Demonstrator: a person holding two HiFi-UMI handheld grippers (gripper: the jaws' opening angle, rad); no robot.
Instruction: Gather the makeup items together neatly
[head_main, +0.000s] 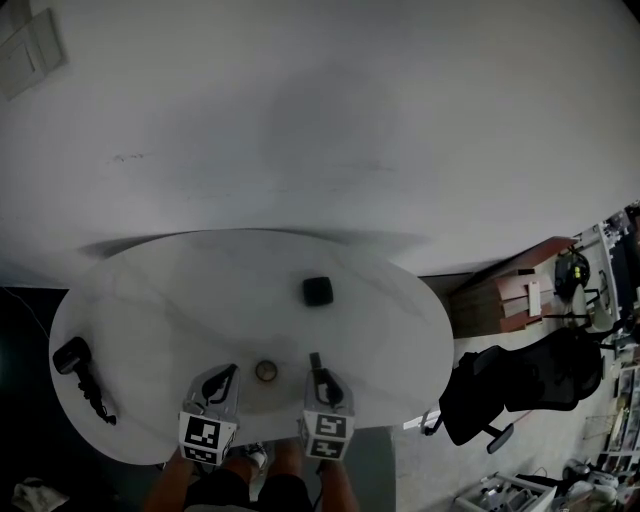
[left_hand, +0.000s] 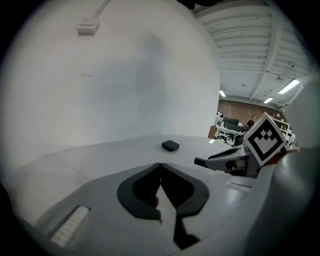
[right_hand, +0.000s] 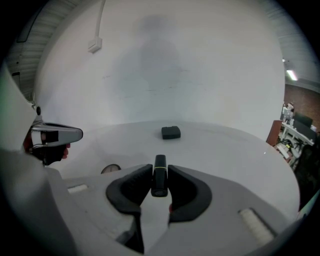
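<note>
On the white oval table (head_main: 150, 290) a black square compact (head_main: 317, 291) lies right of centre; it shows also in the left gripper view (left_hand: 170, 145) and in the right gripper view (right_hand: 171, 132). A small round compact (head_main: 265, 371) sits near the front edge between the two grippers, its rim (right_hand: 110, 169) just showing. My right gripper (right_hand: 160, 169) is shut on a slim black tube (right_hand: 159, 180) with a pale ring, which points away over the table. My left gripper (left_hand: 160, 166) is shut with nothing in it. In the head view the left gripper (head_main: 230, 372) and the right gripper (head_main: 316, 362) hang over the table's front.
A black hand-held appliance with a coiled cord (head_main: 78, 362) lies at the table's left end. A black office chair (head_main: 520, 385) stands right of the table, beyond its edge. A plain white wall (head_main: 320, 120) rises behind the table.
</note>
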